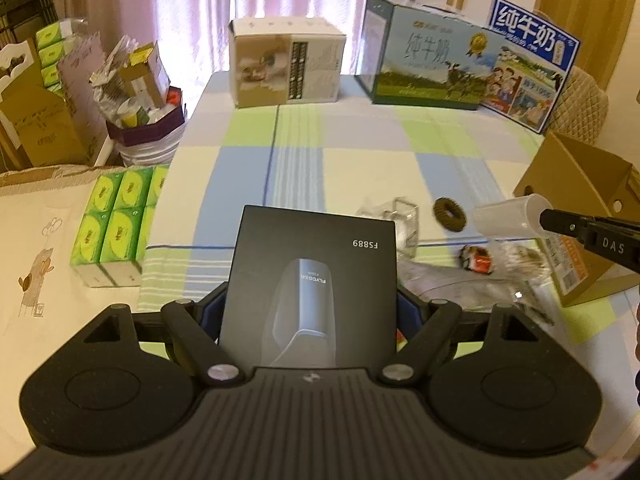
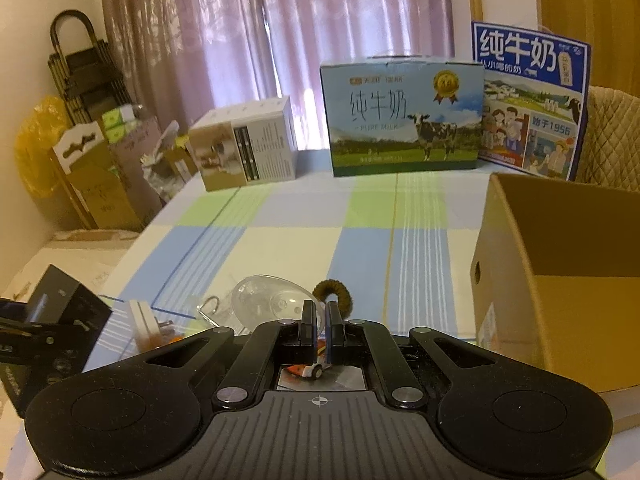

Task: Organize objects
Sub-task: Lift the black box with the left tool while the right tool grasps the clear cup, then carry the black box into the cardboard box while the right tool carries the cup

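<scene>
The tablecloth (image 2: 280,248) was a check of pale blue, light green and cream, with thin white and dark blue stripes. At six o'clock in the left wrist view the shaver box (image 1: 312,280) was matte black with grey print. The hair tie (image 1: 449,215) at three o'clock was dark brown, the plastic cup (image 1: 508,216) beside it translucent white. At nine o'clock the tissue packs (image 1: 116,216) were lime green. The open carton (image 2: 560,272) was plain brown cardboard; the curtains (image 2: 320,20) were pinkish mauve.
</scene>
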Demonstrator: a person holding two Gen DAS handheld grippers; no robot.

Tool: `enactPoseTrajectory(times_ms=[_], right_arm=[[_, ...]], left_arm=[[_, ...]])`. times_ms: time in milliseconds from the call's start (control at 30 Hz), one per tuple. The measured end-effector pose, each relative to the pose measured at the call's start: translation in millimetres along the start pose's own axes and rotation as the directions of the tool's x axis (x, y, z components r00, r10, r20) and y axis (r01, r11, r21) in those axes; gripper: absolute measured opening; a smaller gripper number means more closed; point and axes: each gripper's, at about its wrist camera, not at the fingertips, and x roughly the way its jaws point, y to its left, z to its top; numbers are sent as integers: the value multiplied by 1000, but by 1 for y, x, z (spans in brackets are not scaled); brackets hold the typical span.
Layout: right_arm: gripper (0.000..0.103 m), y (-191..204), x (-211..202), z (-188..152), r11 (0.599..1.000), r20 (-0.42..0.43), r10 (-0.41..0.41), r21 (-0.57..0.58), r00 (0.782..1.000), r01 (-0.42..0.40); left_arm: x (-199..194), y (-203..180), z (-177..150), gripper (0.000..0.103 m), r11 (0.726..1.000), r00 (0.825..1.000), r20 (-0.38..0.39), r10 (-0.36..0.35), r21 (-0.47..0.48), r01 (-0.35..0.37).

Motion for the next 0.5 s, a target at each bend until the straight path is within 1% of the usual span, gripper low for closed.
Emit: enactPoseTrajectory(times_ms=[100, 267, 400, 500], right_arm=[[0, -7, -15, 1, 1000, 17, 23, -3, 1000, -23], [0, -26, -45, 2, 999, 57, 51, 5, 997, -52], [0, -49, -72, 5, 998, 90, 59, 10, 994, -60], [0, -73, -92, 7, 998, 113, 50, 23, 992, -52]], left_arm=[[-6, -15, 2, 79, 1000, 1000, 10, -1, 0, 1], [-15, -49, 7, 79, 1000, 999, 30, -13, 23, 13], [-19, -86, 14, 79, 998, 999, 45, -30, 52, 27], [-20, -121, 18, 79, 996, 997, 54, -55, 77, 51]])
